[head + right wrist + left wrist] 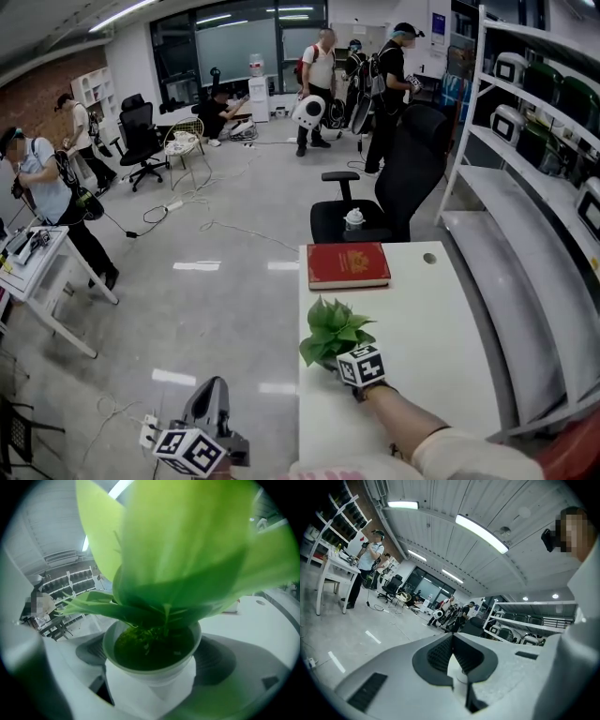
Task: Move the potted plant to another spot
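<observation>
Head view: right tongs (337, 364) tight on potted plant (333, 330), red book (348, 264) beyond; left tongs (212, 392) clenched, seemingly off-table.

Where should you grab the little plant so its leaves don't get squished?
Grip the white pot just under its rim, coming low from the person's side. The leaves spread above it, and the right gripper clamps it exactly there.

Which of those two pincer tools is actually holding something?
The right gripper: its jaws clasp the white pot of the potted plant. The left gripper, held beside the table, has its jaws together on nothing.
</observation>
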{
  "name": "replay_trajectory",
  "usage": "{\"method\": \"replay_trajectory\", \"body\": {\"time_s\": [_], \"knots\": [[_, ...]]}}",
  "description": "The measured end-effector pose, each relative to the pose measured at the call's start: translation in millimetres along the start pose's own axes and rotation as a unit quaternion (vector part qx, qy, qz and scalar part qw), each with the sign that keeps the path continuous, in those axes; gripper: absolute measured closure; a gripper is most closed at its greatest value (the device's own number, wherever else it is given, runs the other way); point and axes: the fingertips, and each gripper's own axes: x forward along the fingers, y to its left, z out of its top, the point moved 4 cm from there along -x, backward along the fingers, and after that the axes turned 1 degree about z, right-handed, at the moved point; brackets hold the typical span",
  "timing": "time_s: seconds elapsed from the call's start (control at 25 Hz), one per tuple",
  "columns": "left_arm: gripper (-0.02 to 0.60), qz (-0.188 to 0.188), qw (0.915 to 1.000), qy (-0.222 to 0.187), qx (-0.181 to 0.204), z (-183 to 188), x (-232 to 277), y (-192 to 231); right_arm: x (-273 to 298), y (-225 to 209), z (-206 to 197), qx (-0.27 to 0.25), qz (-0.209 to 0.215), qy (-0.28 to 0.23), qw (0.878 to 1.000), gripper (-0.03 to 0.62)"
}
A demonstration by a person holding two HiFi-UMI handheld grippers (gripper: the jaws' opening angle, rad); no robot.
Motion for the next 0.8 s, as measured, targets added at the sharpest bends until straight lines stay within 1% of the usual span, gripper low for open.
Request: {"method": "replay_trajectory", "body": {"time_s": [0.8], "knots": [[0.578,0.006,1.0,-0.007,-0.003,0,-13,3,-3,5,-7,-0.014,-0.017,0.003,1.0,0.049]]}}
